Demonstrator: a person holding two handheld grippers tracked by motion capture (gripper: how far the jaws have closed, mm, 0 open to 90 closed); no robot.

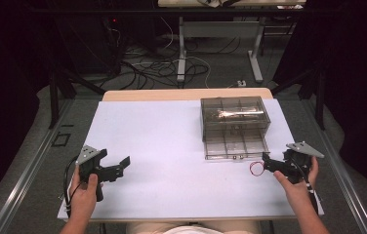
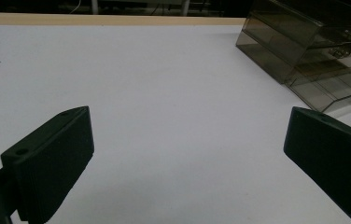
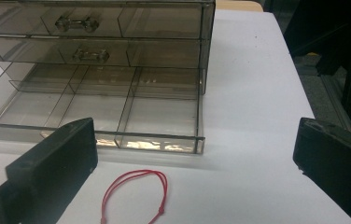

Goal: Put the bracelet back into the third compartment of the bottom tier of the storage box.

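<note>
Nearest to us in the right gripper view lies a red cord loop [image 3: 136, 195] on the white surface [image 3: 253, 93], between our right gripper's [image 3: 194, 168] two black jaws, which stand spread wide and touch nothing. Just beyond the loop is the front rim of the pulled-out bottom drawer [image 3: 117, 109] of a clear smoky drawer box [image 3: 164, 28]; the loop sits just outside it, not in any compartment. Two upper drawers above it look pushed in.

From the high view, we see the loop [image 1: 256, 168] just beside the right gripper [image 1: 269, 165] tips, near the drawer's front right corner. The box [image 1: 235, 117] stands on the far right of the surface [image 1: 162, 146].

Our left gripper [image 1: 120, 165] hangs well apart on the left, its jaws also spread over bare surface, holding nothing.
</note>
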